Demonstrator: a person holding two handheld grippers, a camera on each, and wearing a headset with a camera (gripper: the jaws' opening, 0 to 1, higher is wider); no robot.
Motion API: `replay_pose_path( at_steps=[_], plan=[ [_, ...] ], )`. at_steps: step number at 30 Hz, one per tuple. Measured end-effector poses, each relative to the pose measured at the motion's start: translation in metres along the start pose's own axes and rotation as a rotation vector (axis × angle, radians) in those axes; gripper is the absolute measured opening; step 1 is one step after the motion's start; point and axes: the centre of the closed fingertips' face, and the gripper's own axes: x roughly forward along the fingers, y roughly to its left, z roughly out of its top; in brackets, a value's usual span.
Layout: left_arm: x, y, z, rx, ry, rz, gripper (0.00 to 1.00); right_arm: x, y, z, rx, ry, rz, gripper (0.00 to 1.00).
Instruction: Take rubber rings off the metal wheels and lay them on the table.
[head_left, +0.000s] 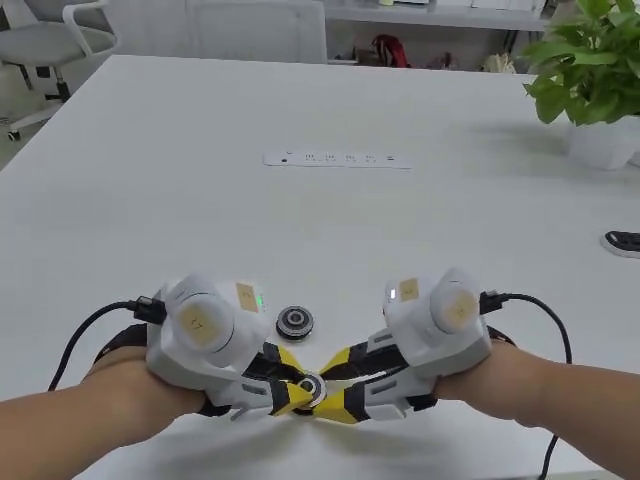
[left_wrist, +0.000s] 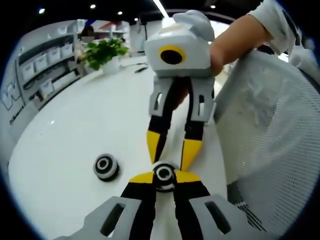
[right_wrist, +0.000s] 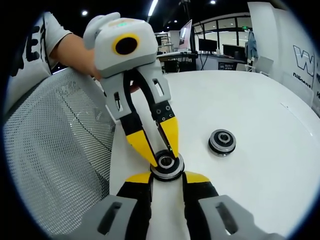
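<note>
Left gripper (head_left: 288, 393): clenched on a small metal wheel (head_left: 308, 385), low over the table (head_left: 320, 220) at its near edge.
Right gripper (head_left: 335, 390): tips straddle the same wheel's rim; I cannot tell if they bite.
Rubber ring (right_wrist: 176, 171): not yet off, by the look of it.
Second wheel (head_left: 295, 320): lying flat just beyond.
Risk: opposed pulls on so small a hold could flick the wheel or ring over the near edge.
Containers: a white pot (head_left: 600, 142) holding a leafy plant (head_left: 590, 60), well apart.
</note>
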Motion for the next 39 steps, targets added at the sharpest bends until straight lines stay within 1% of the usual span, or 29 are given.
replay_pose_path(
  at_steps=[5,7,8,14,22,25,30,33,37,39],
  plan=[
    [0.0,0.0,0.0,-0.001,-0.003,0.001,0.13,-0.001,-0.0006,-0.0022,0.015,0.006,0.004,0.17],
    [0.0001,0.0,-0.0001,-0.002,-0.004,0.001,0.12,-0.0016,-0.0016,-0.0055,0.017,0.02,0.001,0.14],
    [0.0,0.0002,-0.0001,-0.002,-0.005,0.002,0.13,-0.0018,-0.0006,-0.0051,0.026,0.012,0.009,0.13],
    [-0.0002,0.0001,-0.0002,-0.001,-0.003,0.005,0.12,-0.002,-0.0009,-0.0053,0.03,0.018,0.01,0.11],
    [-0.0004,-0.0001,-0.0005,0.003,-0.001,0.007,0.12,-0.0039,-0.0025,-0.0081,0.042,0.034,0.005,0.01],
    [-0.0004,-0.0004,-0.0006,0.003,0.001,0.008,0.12,-0.0039,-0.0032,-0.0078,0.048,0.037,0.002,0.0],
    [-0.0005,-0.0008,-0.0008,0.007,0.005,0.008,0.12,-0.0054,-0.0047,-0.0073,0.09,0.041,-0.004,0.0],
    [-0.0005,-0.0006,-0.0009,0.01,0.011,0.011,0.12,-0.0087,-0.0078,-0.0062,0.125,0.03,-0.008,0.0],
    [-0.0002,-0.0001,-0.001,0.01,0.012,0.012,0.12,-0.0089,-0.0077,-0.0056,0.155,0.026,-0.006,0.0],
    [-0.0002,-0.0002,-0.0009,0.009,0.012,0.013,0.12,-0.0088,-0.0084,-0.006,0.195,0.021,-0.007,0.0]
  ],
)
